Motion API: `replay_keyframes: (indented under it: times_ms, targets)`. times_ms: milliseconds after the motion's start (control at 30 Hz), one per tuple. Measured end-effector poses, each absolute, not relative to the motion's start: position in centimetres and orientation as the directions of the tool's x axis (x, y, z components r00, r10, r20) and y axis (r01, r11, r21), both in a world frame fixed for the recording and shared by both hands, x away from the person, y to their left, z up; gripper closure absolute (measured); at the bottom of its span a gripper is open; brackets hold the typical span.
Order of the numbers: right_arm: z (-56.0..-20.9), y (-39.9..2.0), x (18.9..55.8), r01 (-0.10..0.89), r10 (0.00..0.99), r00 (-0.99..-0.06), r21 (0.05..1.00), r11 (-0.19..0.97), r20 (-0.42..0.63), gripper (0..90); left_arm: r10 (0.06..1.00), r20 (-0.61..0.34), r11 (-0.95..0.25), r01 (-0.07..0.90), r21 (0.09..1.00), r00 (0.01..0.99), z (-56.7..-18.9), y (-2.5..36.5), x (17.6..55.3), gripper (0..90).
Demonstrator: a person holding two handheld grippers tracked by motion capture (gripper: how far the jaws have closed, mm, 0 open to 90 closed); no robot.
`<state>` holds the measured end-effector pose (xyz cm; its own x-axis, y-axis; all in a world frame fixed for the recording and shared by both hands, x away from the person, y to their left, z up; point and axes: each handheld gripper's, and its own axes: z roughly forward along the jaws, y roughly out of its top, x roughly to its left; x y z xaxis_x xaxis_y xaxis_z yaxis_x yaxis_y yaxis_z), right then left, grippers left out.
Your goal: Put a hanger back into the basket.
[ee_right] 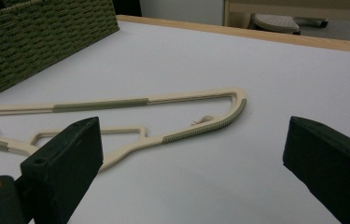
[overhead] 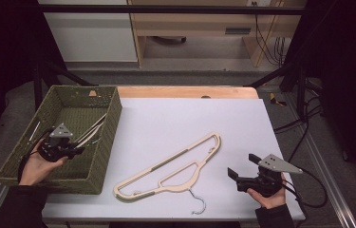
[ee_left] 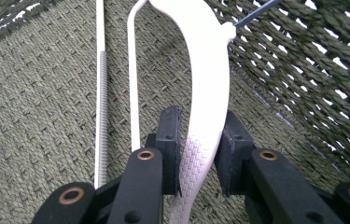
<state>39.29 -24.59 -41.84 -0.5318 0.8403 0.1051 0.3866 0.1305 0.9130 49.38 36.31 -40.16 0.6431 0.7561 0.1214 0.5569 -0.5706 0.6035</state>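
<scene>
Work table [overhead: 185, 91]: light wooden top, pale grey-white mat [overhead: 190, 123] covering most of surface. Metal rails [overhead: 330, 190] along table sides. Floor [overhead: 204, 76]: grey. Behind table: white cabinet [overhead: 90, 33] at left, light wooden furniture [overhead: 199, 23] at centre-right with open space beneath. Black cables [overhead: 268, 42] hanging at rear right, more trailing on floor at right. Both side edges of room dark; table evenly lit.
</scene>
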Motion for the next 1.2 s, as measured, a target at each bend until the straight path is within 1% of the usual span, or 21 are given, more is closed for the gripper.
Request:
replay_keyframes:
  times_ms: [200,333,367,400,533,567,633,667,700,767,800,833,933,1033,1200]
  targets:
    - [-41.8,-24.5,39.3,0.382,0.838,-0.536,0.915,0.131,0.104,5.6,0.755,0.108,-0.568,0.562,0.602,0.647,-40.3,36.3,49.4,70.4]
    - [-41.8,-24.3,39.3,0.382,0.836,-0.539,0.914,0.133,0.104,5.6,0.750,0.109,-0.569,0.552,0.610,0.652,-39.8,36.5,49.2,67.2]
    - [-41.8,-24.3,39.2,0.383,0.834,-0.542,0.914,0.134,0.105,5.6,0.755,0.113,-0.557,0.540,0.631,0.646,-39.8,36.5,49.1,66.1]
    - [-41.8,-24.3,39.2,0.383,0.834,-0.542,0.914,0.134,0.105,5.6,0.755,0.113,-0.557,0.540,0.631,0.646,-39.8,36.5,49.1,64.8]
    - [-41.7,-24.0,39.2,0.381,0.832,-0.546,0.915,0.136,0.103,5.4,0.765,0.130,-0.543,0.522,0.658,0.631,-39.0,36.6,48.8,55.9]
    - [-41.7,-24.0,39.2,0.383,0.831,-0.546,0.914,0.133,0.108,5.4,0.780,0.135,-0.515,0.504,0.693,0.611,-38.5,36.7,48.5,54.0]
    - [-41.6,-24.0,39.1,0.382,0.828,-0.549,0.915,0.132,0.110,5.4,0.793,0.134,-0.484,0.482,0.730,0.594,-37.8,36.8,48.3,49.5]
    - [-41.6,-23.9,39.1,0.379,0.828,-0.550,0.915,0.135,0.106,5.4,0.793,0.134,-0.484,0.482,0.730,0.594,-37.8,36.8,48.3,46.7]
    - [-41.6,-23.9,39.1,0.378,0.827,-0.552,0.916,0.134,0.107,5.5,0.806,0.134,-0.454,0.455,0.766,0.577,-37.1,37.0,48.0,44.6]
    - [-41.5,-23.8,39.1,0.382,0.826,-0.553,0.915,0.132,0.112,5.9,0.820,0.115,-0.406,0.429,0.807,0.560,-36.5,37.0,47.6,39.4]
    - [-41.5,-23.8,39.1,0.382,0.826,-0.553,0.915,0.132,0.112,5.9,0.820,0.115,-0.406,0.429,0.807,0.560,-36.5,37.0,47.6,37.5]
    - [-41.4,-23.6,39.0,0.374,0.820,-0.561,0.919,0.124,0.118,7.1,0.820,0.092,-0.375,0.409,0.832,0.565,-35.9,36.9,47.2,35.9]
    - [-41.3,-23.4,38.9,0.372,0.818,-0.561,0.921,0.116,0.123,7.2,0.822,0.085,-0.350,0.381,0.856,0.563,-35.3,36.7,46.7,28.4]
    - [-41.1,-22.8,38.9,0.374,0.813,-0.570,0.919,0.122,0.124,7.3,0.824,0.034,-0.274,0.345,0.898,0.565,-34.4,36.1,46.0,22.4]
    - [-41.1,-22.3,38.9,0.381,0.807,-0.576,0.916,0.129,0.126,7.4,0.815,0.008,-0.226,0.305,0.925,0.579,-33.6,34.9,45.2,15.4]
